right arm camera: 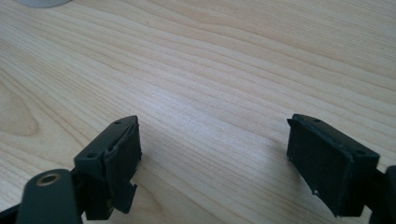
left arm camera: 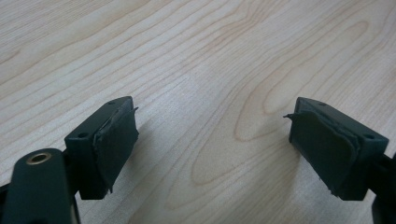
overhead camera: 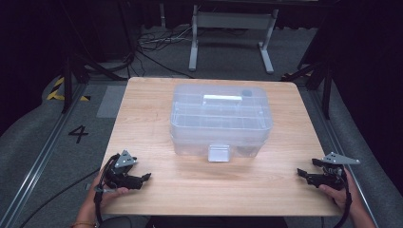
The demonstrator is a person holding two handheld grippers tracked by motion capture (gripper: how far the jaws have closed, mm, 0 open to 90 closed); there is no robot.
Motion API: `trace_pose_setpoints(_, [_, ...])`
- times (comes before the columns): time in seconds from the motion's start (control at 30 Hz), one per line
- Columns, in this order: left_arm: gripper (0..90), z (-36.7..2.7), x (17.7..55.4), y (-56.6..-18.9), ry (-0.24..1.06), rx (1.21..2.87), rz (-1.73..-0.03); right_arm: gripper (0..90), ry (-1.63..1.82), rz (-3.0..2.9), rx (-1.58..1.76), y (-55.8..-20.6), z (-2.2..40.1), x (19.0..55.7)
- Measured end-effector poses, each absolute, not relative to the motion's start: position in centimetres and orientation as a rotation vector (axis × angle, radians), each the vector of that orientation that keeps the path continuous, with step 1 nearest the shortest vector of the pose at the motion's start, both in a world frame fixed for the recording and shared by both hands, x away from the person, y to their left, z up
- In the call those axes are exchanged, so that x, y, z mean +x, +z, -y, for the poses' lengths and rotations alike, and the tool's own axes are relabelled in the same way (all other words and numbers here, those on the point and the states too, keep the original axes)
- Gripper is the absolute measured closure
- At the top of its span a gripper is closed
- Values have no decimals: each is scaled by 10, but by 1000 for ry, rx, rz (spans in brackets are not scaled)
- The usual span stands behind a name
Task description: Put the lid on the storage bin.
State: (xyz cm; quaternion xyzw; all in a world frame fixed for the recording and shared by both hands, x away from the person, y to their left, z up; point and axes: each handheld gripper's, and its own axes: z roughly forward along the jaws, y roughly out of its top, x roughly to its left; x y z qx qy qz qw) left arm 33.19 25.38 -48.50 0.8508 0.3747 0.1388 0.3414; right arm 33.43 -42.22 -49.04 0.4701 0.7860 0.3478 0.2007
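Observation:
A clear plastic storage box [overhead camera: 221, 118] with a lid and a front latch [overhead camera: 219, 153] stands in the middle of the wooden table [overhead camera: 157, 99]. My left gripper [overhead camera: 145, 178] rests at the table's near left corner, held by a hand, pointing right toward the middle. In the left gripper view my left gripper [left arm camera: 212, 140] has its jaws wide apart over bare wood, so it is open and holds nothing. My right gripper [overhead camera: 304, 174] lies at the near right edge, pointing left. In the right gripper view my right gripper [right arm camera: 214, 154] is open too, with only wood between the pads.
The table stands on grey carpet with a "4" marking [overhead camera: 78, 133] at the left. Cables [overhead camera: 157, 45] and a white frame stand [overhead camera: 233, 33] lie beyond the far edge. Bare wood stretches between the two grippers in front of the box.

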Motion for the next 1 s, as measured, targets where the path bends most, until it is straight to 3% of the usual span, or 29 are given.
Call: trace_pose_setpoints(1.0, [107,-249,334,-486,386,2197,-1032,149,959,-2189,1330,-491,422,335])
